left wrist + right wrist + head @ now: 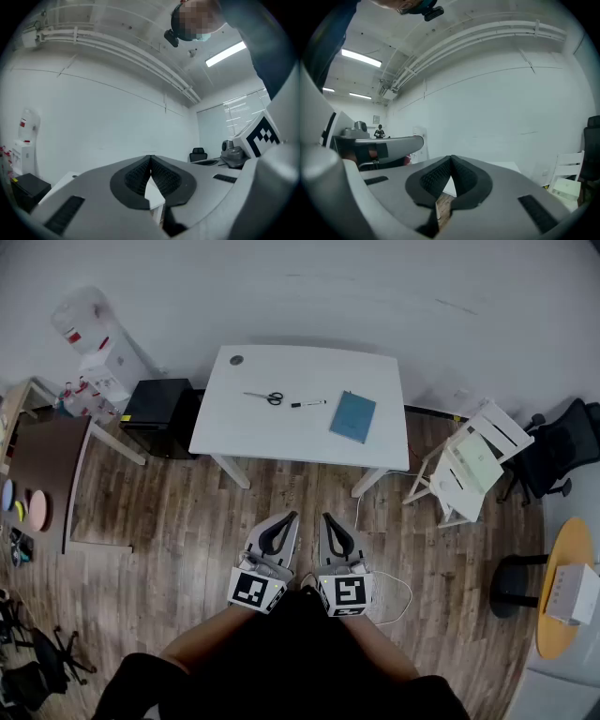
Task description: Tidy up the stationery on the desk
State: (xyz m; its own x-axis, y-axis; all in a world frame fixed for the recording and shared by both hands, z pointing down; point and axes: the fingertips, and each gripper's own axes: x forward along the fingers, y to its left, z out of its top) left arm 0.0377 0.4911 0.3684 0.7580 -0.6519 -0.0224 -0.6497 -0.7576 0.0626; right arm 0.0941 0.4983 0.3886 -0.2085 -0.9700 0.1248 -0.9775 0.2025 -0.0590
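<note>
A: Stationery?

B: Three pieces, flat on the desk (281,442): scissors (265,397) toward the desk's left, a pen (307,404) just right of them at mid-desk, a blue notebook (352,416) toward the desk's right. Set apart from one another, well inside the desk's edges.

A: Anything else on the desk?

B: A small round dark spot (236,360) near the desk's far left corner. Too small to tell more.

A: And the grippers?

B: Well short of the desk, over the wood floor (187,549) on the desk's near side. Side by side there, the left gripper (292,516) and the right gripper (328,517), both aimed toward the desk. Jaws pressed together on both, with nothing held in either.

A: Around the desk?

B: A black cabinet (157,413) against the desk's left end, and a water dispenser (94,352) farther left, by the wall. A white chair (473,470) just off the desk's right end, then a black office chair (562,451) past it. A brown table (47,465) well left of the desk. A yellow table (562,615) well off the desk's near right corner, with a white box (574,594) on top.
</note>
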